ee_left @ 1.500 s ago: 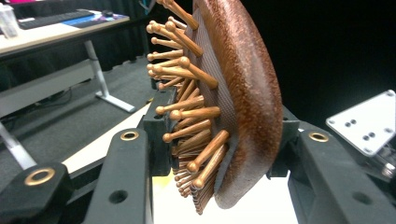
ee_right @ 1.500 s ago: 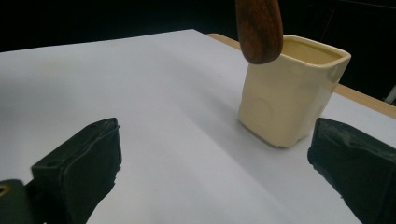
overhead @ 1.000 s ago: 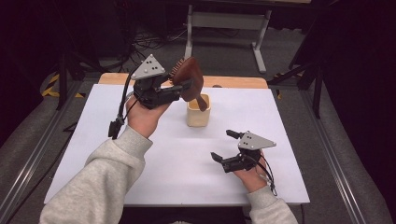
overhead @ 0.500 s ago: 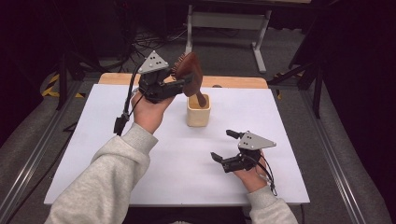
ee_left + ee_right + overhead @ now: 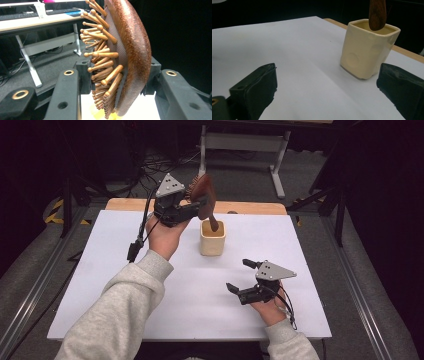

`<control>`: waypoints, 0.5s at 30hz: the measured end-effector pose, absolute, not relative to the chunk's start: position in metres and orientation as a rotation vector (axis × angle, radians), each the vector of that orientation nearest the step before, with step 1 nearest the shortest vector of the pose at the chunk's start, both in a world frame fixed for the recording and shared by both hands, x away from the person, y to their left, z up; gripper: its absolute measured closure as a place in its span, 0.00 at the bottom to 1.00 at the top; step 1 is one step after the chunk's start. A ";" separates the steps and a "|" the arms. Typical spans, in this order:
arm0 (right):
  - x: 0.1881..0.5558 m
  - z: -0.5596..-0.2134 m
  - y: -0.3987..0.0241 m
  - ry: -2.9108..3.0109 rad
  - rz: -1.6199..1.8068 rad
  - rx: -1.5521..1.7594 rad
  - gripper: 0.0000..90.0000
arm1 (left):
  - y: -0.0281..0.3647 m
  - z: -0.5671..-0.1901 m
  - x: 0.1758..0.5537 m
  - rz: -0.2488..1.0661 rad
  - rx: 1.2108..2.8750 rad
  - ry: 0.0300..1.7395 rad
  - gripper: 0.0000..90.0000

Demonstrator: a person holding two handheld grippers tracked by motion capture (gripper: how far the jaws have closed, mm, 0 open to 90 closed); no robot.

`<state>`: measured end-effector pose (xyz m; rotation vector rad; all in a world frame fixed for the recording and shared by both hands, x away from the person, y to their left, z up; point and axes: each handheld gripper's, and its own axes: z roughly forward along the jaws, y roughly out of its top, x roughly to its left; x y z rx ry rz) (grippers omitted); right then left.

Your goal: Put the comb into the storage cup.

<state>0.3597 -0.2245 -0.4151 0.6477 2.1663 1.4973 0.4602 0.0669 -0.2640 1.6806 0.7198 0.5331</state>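
Moved: my left gripper (image 5: 197,206) has carried the brush (image 5: 203,195) rightward, and its handle tip now dips into the cup (image 5: 212,239).
Left gripper: raised just up and left of the cup, jaws clamped on the brush head, one against the wooden pins (image 5: 100,62), one on the smooth brown back.
Brush: standing tilted over the cup, head up, handle down inside the rim.
Cup: cream, squarish, upright on the white table (image 5: 100,270), toward its far side.
Right gripper: (image 5: 243,277) resting on the table near and right of the cup, jaws spread wide, gripping nothing.
Right hand: (image 5: 270,309) low by the near edge, well apart from the cup.
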 end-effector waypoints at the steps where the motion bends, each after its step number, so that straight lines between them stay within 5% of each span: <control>1: 0.360 -0.415 -0.224 2.167 1.496 0.647 0.04 | 0.066 -0.265 0.461 0.532 1.680 0.726 0.62; 15: 0.359 -0.414 -0.227 2.164 1.504 0.650 0.04 | 0.062 -0.279 0.475 0.497 1.688 0.752 0.62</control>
